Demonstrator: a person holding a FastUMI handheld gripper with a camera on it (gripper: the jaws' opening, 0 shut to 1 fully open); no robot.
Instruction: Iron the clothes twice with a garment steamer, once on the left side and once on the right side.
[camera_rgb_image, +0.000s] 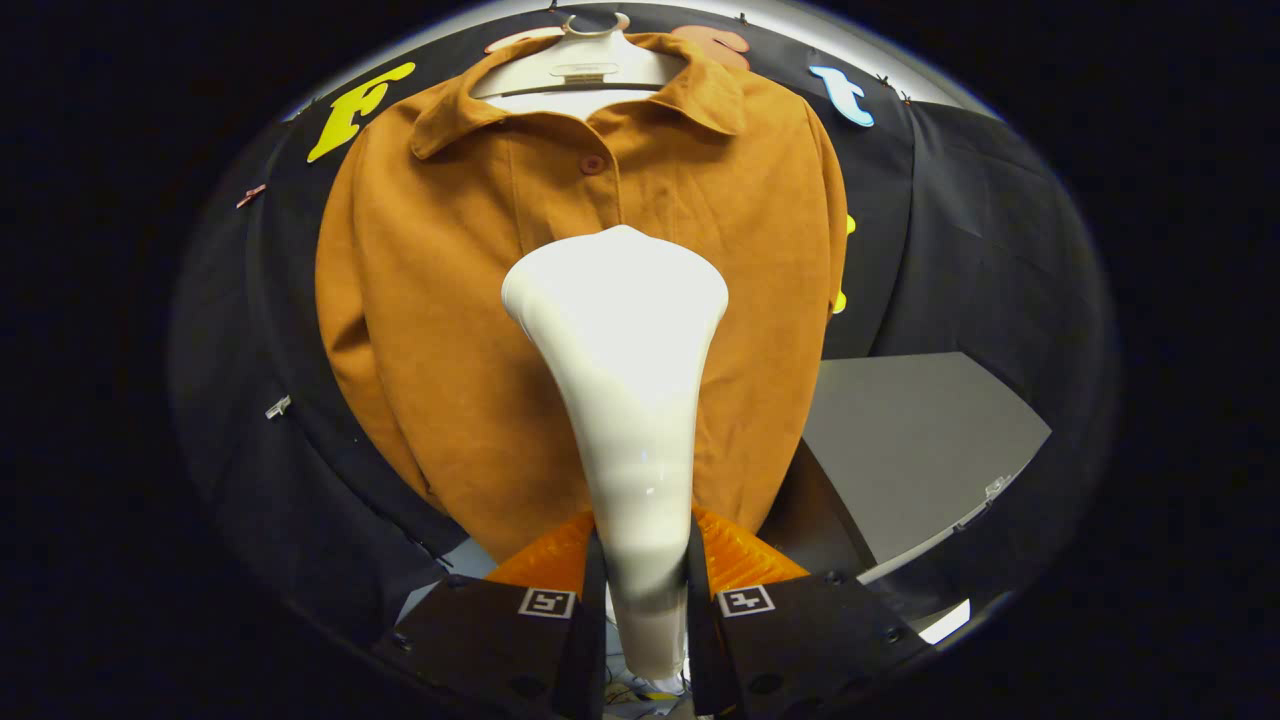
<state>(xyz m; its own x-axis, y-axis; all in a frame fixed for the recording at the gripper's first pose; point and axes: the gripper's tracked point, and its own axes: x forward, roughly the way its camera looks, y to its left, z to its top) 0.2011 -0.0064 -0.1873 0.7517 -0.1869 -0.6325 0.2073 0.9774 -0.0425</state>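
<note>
The brown shirt (450, 330) is hanging on its white hanger (580, 68) against the booth wall, facing me just beyond the head of the white garment steamer (620, 340). My gripper (640, 580) is pinching the steamer's handle between both fingers, its head pointing at the placket. I judge I am lining up a pass, and next I need to shift onto one side panel and stroke along it.

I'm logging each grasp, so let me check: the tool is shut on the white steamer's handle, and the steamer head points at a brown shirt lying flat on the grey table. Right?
Not quite. The brown shirt is not lying on the grey table; it hangs on a white hanger against the booth wall, as the gripper view shows. The rest holds: the tool is shut on the white steamer, head toward the shirt.
</note>
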